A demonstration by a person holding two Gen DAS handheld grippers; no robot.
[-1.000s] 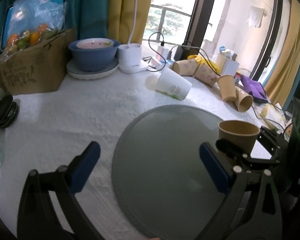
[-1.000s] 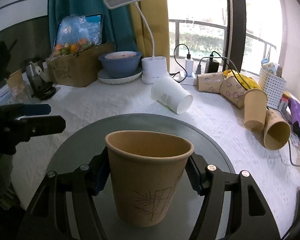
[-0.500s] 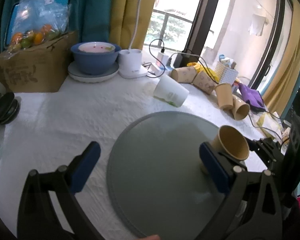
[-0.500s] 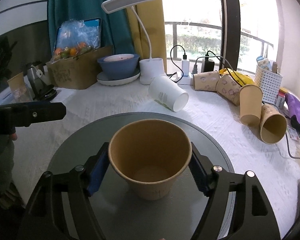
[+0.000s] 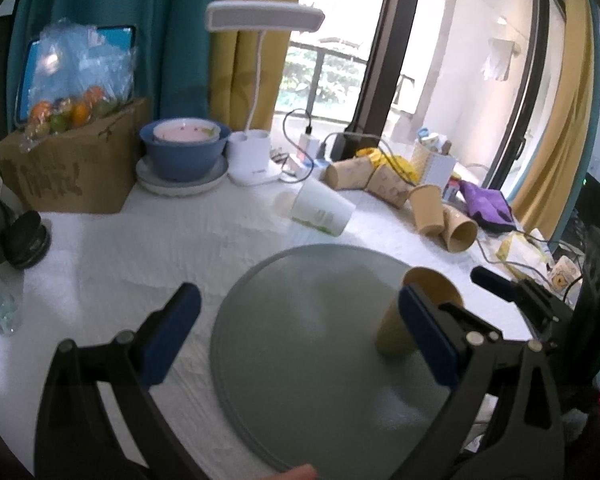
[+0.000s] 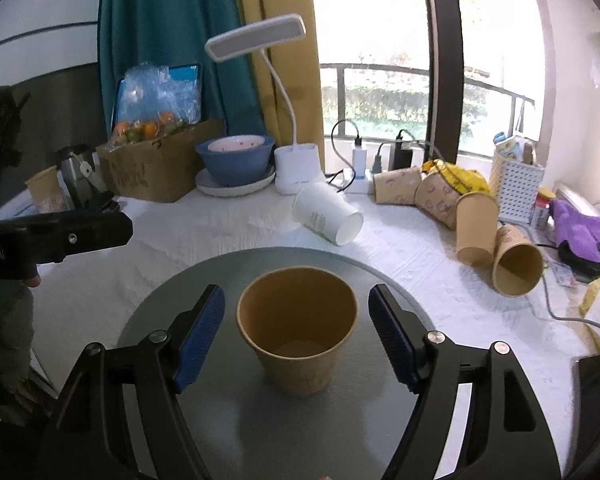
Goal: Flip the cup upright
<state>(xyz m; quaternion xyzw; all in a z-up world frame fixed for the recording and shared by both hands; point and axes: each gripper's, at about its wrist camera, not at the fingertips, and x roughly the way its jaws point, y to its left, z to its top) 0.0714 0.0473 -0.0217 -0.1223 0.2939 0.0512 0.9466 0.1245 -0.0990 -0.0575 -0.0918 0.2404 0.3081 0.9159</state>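
Brown paper cup (image 6: pixel 297 330) stands upright, mouth open, on our grey round tray (image 6: pixel 380 280) | right tool (image 6: pixel 296 338) spread wide around it, gripping nothing | left tool (image 5: pixel 300 336) wide open, empty

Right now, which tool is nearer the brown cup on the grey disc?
Right. The right tool straddles the brown cup, jaws open on either side. The left tool hangs off to the cup's side.
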